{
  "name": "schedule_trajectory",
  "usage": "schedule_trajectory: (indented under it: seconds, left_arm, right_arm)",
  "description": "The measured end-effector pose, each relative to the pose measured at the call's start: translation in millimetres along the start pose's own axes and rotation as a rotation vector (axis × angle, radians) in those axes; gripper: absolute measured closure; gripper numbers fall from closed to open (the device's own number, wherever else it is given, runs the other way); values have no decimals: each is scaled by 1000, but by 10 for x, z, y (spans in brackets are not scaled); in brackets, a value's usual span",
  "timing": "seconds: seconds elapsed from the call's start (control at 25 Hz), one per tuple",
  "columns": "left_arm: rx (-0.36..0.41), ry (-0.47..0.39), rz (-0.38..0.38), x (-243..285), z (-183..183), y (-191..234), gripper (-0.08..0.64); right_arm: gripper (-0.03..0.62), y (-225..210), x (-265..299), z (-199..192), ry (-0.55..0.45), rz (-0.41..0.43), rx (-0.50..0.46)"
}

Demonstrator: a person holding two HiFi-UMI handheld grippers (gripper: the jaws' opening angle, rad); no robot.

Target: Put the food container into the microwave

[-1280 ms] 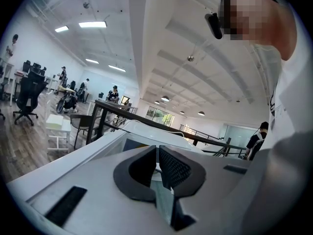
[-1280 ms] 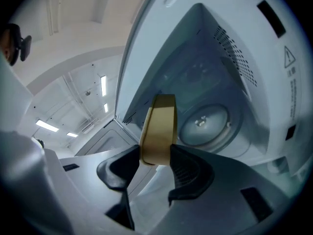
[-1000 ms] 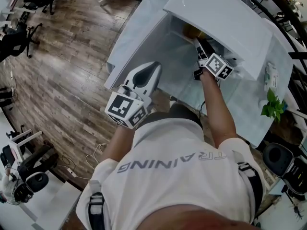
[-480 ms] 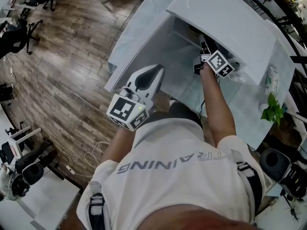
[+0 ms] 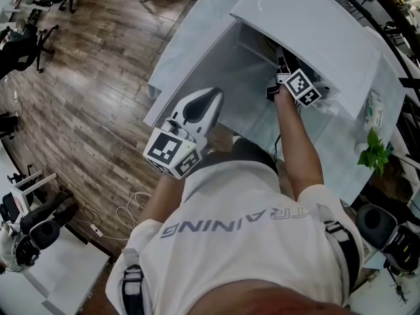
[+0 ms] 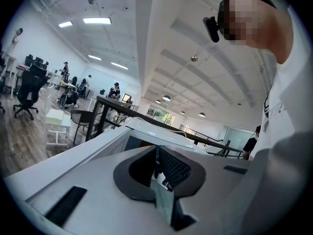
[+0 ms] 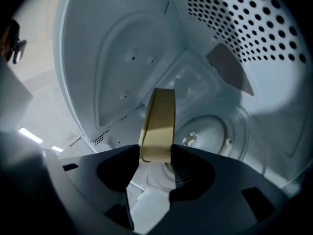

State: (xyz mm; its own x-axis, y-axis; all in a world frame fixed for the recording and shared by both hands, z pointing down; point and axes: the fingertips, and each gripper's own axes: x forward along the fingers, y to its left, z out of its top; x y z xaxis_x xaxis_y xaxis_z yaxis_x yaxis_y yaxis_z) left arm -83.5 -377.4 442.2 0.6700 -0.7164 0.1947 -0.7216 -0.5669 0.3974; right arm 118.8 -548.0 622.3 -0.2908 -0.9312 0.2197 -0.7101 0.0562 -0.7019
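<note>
At the far left of the head view lay the wooden floor [image 5: 79, 97], and nothing on it mattered to the job. Next came the left gripper [image 6: 160, 160], held back against the person's white shirt [image 5: 243, 222]. Its jaws were drawn together on nothing, and it had barely shifted over the last second.

The change was further right. A second earlier the tan food container showed at the mouth of the white microwave [image 5: 308, 25]. Now the right gripper [image 7: 156, 155] had gone deeper into the cavity, and in the head view the container was hidden under the oven's top. The right gripper view showed it plainly: the food container [image 7: 159, 124] stood edge-on, clamped between the two jaws, hanging above the round turntable [image 7: 203, 131], with the perforated side wall [image 7: 244, 23] to its right. It looked not yet set down. I judged the insertion nearly done, with lowering and letting go remaining.

A small green plant [image 5: 374, 149] stood at the far right, well clear.
</note>
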Motion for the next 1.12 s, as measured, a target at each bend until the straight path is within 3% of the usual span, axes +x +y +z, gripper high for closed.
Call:
schedule_trajectory:
  seconds: [0.16, 0.32, 0.48, 0.6, 0.76, 1.12]
  left_arm:
    - [-15, 4, -6, 9, -10, 2, 514]
    - [-16, 1, -20, 5, -13, -43, 514]
    - [-12, 1, -29, -7, -24, -76, 514]
    - [-16, -2, -36, -37, -31, -81, 514]
    - [-22, 0, -33, -100, -10, -80, 514]
    - [-22, -10, -35, -145, -11, -96, 514]
  right_arm:
    - [373, 62, -9, -16, 17, -13, -85]
    - [325, 8, -27, -73, 53, -31, -118]
    - [324, 6, -44, -110, 79, -30, -165]
    - [325, -47, -65, -134, 97, -74, -193]
    - [396, -122, -101, -186, 117, -135, -197]
    - [522, -120, -156, -232, 146, -152, -252]
